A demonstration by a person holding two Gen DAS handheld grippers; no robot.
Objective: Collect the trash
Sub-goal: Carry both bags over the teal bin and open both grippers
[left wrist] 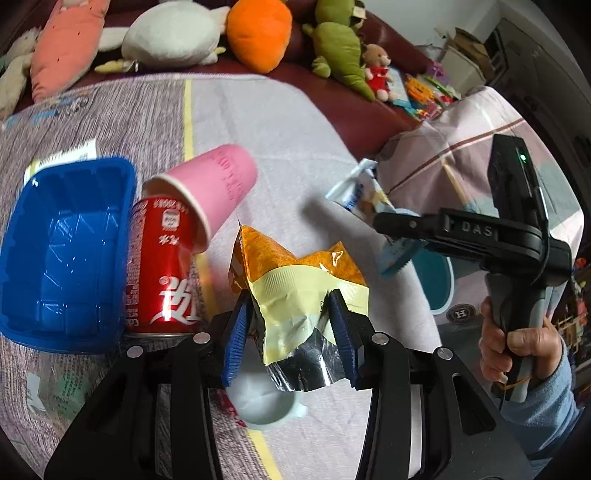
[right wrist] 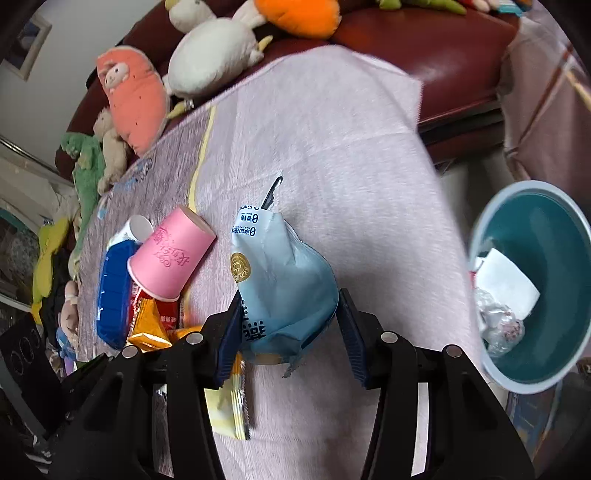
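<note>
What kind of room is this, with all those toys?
Probably a living room at home. A dark red sofa holds stuffed toys like an orange carrot plush, and a cloth-covered table in front has snack trash on it.

both tools are matt black plastic. the left gripper (left wrist: 291, 332) ends in two ribbed blue pads (left wrist: 234, 339) on angular black arms with cut-out slots, and round silver screw heads sit along the near joints. the right gripper (right wrist: 291, 332) has the same blue pads and silver screws. from the left wrist view its body bears raised letters "das", a small green light on the far block, and a grey handle. the right hand (left wrist: 517, 350) wears a pale blue sleeve (left wrist: 550, 402).
</note>
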